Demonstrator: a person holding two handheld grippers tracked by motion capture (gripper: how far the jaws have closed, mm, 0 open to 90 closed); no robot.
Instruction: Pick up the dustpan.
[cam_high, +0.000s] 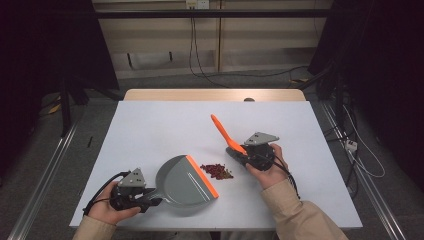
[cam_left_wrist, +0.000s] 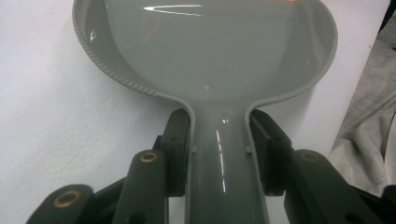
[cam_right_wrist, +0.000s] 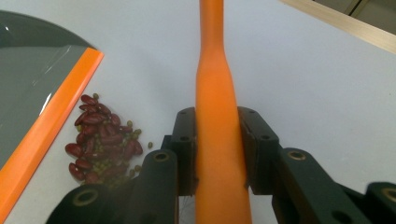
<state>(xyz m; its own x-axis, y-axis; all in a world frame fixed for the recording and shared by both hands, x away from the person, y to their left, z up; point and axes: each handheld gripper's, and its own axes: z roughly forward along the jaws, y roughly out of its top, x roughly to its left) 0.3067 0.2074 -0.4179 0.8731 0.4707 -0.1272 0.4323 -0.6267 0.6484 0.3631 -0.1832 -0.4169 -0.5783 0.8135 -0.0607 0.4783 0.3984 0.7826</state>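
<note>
The orange handle (cam_right_wrist: 215, 116) is clamped between the two black jaws of the right gripper (cam_right_wrist: 217, 149), running straight up the white table (cam_right_wrist: 303, 79). A pile of red beans (cam_right_wrist: 100, 140) is seen at left, just beside the orange edge of the grey dustpan (cam_right_wrist: 28, 88).

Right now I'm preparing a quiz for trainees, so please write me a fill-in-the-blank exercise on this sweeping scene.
1. The left gripper is shut on the handle of the grey ____.
2. The right gripper is shut on a handle coloured ____.
3. The pile of beans lies on the ____, beside the orange lip.

Missing words: dustpan; orange; table
</note>
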